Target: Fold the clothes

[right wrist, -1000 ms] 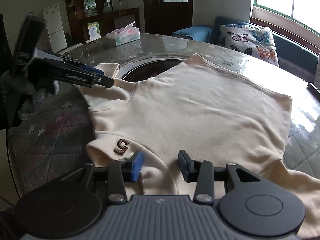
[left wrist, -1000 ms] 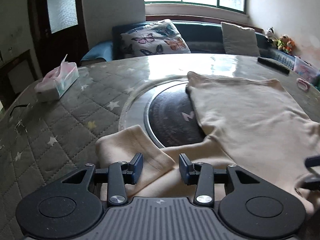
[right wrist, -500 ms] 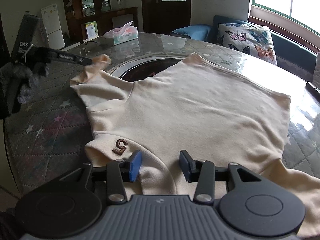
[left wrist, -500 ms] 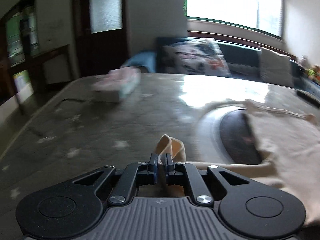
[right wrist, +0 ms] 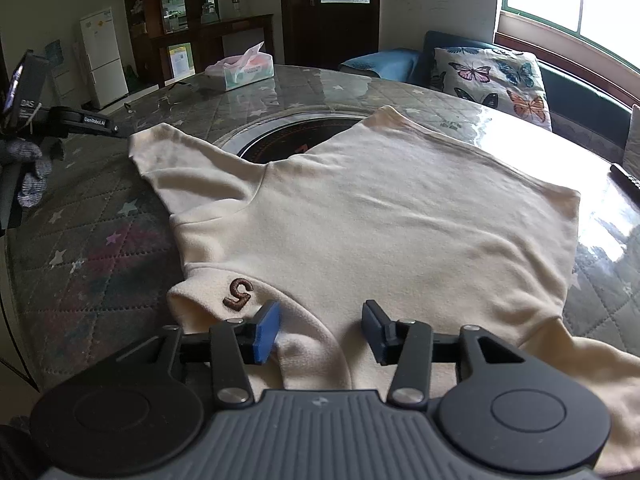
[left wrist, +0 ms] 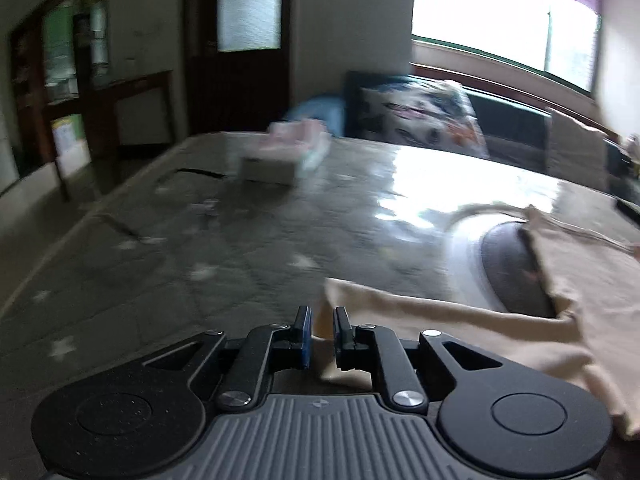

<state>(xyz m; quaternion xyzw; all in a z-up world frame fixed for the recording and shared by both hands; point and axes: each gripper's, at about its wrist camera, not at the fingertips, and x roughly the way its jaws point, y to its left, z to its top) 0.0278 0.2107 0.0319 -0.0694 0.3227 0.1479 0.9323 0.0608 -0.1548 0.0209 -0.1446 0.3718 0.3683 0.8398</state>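
So the cream T-shirt (right wrist: 400,220) is spread flat on the round table (right wrist: 100,272), the one with the quilted star cover under a shiny top. Its body covers the right half of the dark round inset (right wrist: 288,142) in the middle of the table. The neck end is nearest the right wrist camera, with a little brown "5" patch (right wrist: 239,293) on the collar. The left sleeve (right wrist: 180,160) sticks out flat to the far left. The left gripper (left wrist: 322,316) sits right at that sleeve's cuff. Its jaws are only a thin slit apart and have just been easing open; the cuff edge is in the gap, but the pads don't look like they're pressing on it (that view is pretty blurry, mind). From the right wrist view you can see a grey knit glove (right wrist: 32,168) holding that gripper at the left edge. The right gripper (right wrist: 320,316) hovers low over the collar area, jaws well apart and just been widening, with shirt fabric lying under and between them, nothing pinched. The only container is the tissue pack (right wrist: 244,66) at the far left of the table, with a white tissue poking out the top. There's a dark remote (right wrist: 624,176) on the far right edge, and a butterfly cushion (right wrist: 492,80) on the sofa beyond the table.
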